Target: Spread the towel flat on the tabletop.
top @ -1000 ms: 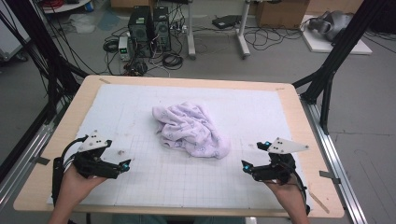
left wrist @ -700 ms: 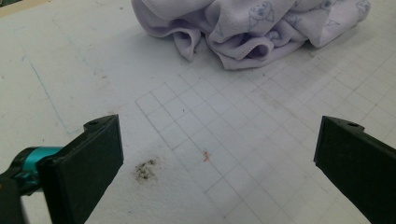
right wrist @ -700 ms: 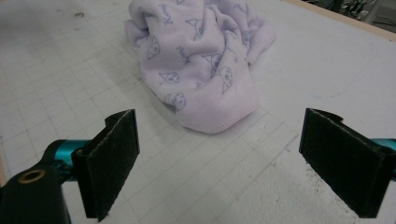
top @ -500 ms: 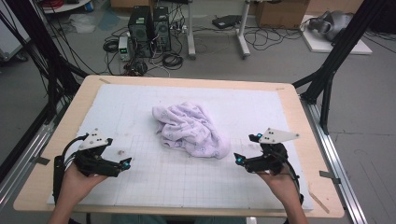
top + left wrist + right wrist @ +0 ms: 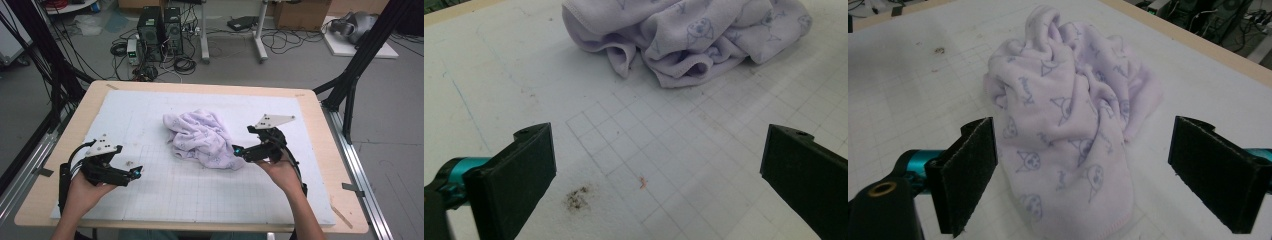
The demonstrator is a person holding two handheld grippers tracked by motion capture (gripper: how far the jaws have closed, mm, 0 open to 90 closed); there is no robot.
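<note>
The bench [image 5: 320, 150] carries a white gridded mat [image 5: 150, 200] that covers most of its top. A crumpled lilac towel [image 5: 200, 137] lies bunched near the mat's middle, somewhat toward the far edge, its printed face partly folded under. The right tongs [image 5: 239, 150] sit at the towel's near right hem, jaws spread wide on either side of the cloth without yet pinching it, seemingly placed to take that hem. The left tongs [image 5: 136, 171] hover near the left near corner, well apart from the towel, jaws likewise spread and empty. No containers present.
</note>
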